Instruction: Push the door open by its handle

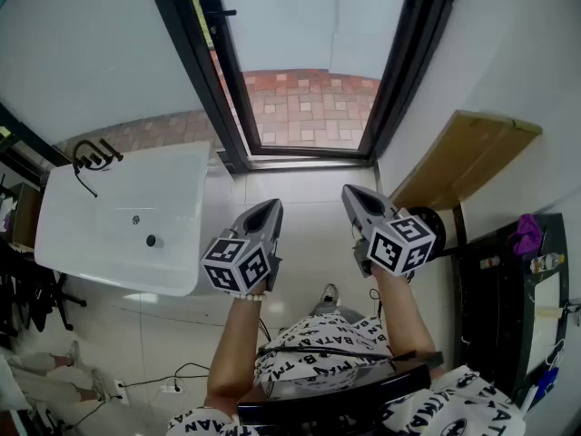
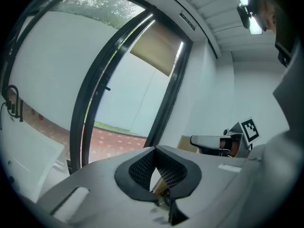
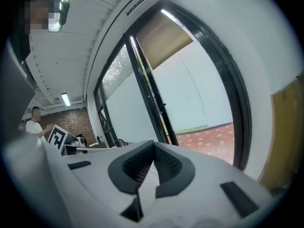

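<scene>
Left gripper: the left gripper (image 1: 271, 205) (image 2: 154, 149) is held in the person's left hand. Its black ridged pads are closed tip to tip and nothing is held between them. A marker cube (image 1: 238, 263) is carried at its near end.
Right gripper: the right gripper (image 1: 352, 193) (image 3: 153, 144) is held just to the right of the left one. Its jaws are pressed together and empty, and it is pointed at the far doorway.
Floor: a white tiled floor (image 1: 309, 203) is seen under both grippers and runs to the far threshold.
Door: the black-framed glass door (image 1: 200, 62) is seen along the left side of the far opening, well apart from both grippers and touched by neither.
Handle: a small black handle (image 1: 225, 13) (image 2: 108, 88) (image 3: 161, 105) is seen sticking out from the door's frame, far from the jaws.
Opening: red brick paving (image 1: 309, 107) is shown beyond the threshold. A beige blind (image 3: 164, 37) is hung at the top of the opening.
Left side: a white rectangular basin (image 1: 118, 234) with a black tap (image 1: 91, 157) is placed left of the left gripper.
Right side: a brown cardboard sheet (image 1: 463, 157) is leaned on the right wall, and a black desk (image 1: 508, 289) is set near it.
</scene>
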Tool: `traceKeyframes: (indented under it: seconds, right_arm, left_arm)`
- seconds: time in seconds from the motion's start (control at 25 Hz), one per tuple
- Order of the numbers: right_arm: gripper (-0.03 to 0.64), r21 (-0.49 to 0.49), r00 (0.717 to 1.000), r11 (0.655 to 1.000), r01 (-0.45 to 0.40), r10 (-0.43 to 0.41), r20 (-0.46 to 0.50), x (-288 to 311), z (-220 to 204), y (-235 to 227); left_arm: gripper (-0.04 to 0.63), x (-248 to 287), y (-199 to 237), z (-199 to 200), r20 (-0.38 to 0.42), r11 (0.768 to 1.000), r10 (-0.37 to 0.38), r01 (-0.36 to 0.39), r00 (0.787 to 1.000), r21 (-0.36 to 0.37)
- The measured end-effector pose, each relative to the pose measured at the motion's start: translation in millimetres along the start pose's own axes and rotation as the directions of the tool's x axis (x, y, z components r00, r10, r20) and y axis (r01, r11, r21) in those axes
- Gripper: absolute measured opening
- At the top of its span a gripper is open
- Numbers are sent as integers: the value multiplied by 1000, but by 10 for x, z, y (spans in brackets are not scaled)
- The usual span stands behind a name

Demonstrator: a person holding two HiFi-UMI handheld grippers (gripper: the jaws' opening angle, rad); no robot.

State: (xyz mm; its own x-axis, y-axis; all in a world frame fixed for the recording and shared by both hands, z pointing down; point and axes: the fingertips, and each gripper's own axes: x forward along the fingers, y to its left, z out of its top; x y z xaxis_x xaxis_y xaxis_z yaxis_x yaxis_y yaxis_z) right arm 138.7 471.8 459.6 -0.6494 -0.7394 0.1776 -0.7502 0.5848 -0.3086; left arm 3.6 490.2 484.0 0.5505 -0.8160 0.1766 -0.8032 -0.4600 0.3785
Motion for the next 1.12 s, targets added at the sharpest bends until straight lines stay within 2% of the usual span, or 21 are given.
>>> traceKeyframes:
  seconds: [0.24, 0.52, 0.72, 0.76, 0.8, 0.84, 1.08, 1.12]
  right_arm:
    - [3, 13, 999, 1000, -23, 23, 28, 54, 144, -194]
    - [23, 14, 995, 996, -93, 93, 34, 117, 246, -525]
    - [38, -17, 982, 989, -149, 150, 116, 263, 514, -710]
    - [55, -29, 979, 986, -163, 165, 122, 322, 568, -739]
    - [126, -44, 976, 983, -177, 181, 122, 397, 622, -764]
    - [155, -61, 974, 980, -188, 194, 121, 486, 682, -784]
    - [155, -158, 958, 954, -253, 270, 96, 1274, 1063, -804]
    - [185, -179, 956, 946, -269, 285, 69, 1453, 1086, -799]
  left_arm:
    - [-15, 215, -17, 80, 10, 1000, 10, -10, 1000, 5]
    - [-15, 517, 15, 65, 22, 999, 52, -51, 998, -6]
    - [-15, 723, 120, 27, 22, 996, 86, -85, 996, -26]
    - [-15, 768, 143, 19, 19, 995, 93, -92, 996, -27]
    - [-15, 817, 173, 20, 16, 995, 98, -98, 995, -27]
    - [-15, 872, 212, 32, 14, 994, 102, -102, 995, -28]
    - [-15, 1280, 720, 292, 31, 992, 119, -117, 992, -50]
    - [-15, 1366, 824, 353, 34, 992, 119, -117, 992, -52]
